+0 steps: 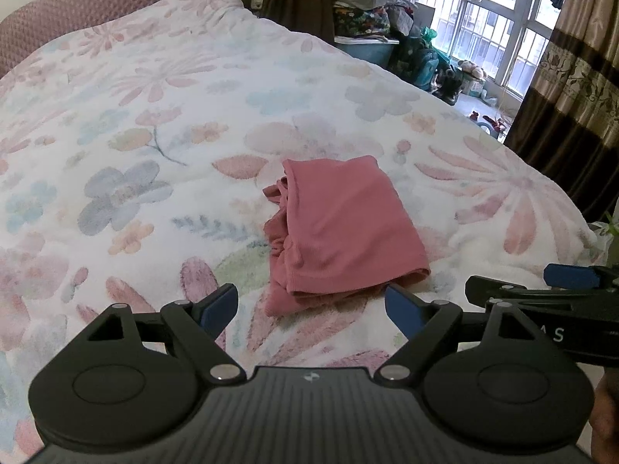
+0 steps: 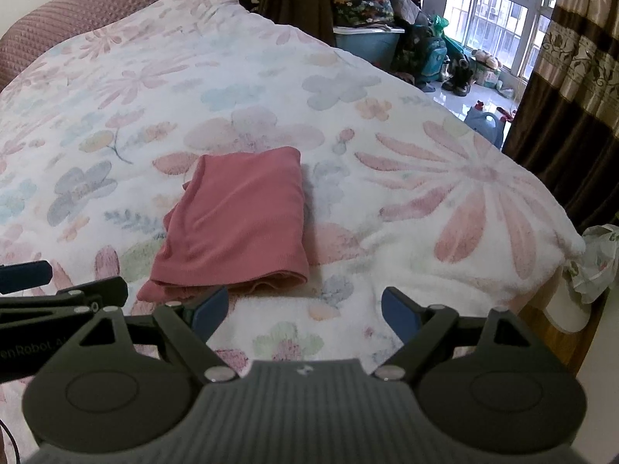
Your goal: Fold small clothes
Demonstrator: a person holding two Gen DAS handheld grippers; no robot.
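Black claw (image 1: pixel 311 307), blue pads (image 1: pixel 218 305)

You've got a bed (image 1: pixel 162 89) under you, covered edge to edge by a fluffy white blanket (image 2: pixel 406 270) printed with pastel flowers. Lying flat on that blanket, near your side of it, is one folded pink garment (image 1: pixel 340 228), its loose layers bunched along the left edge.
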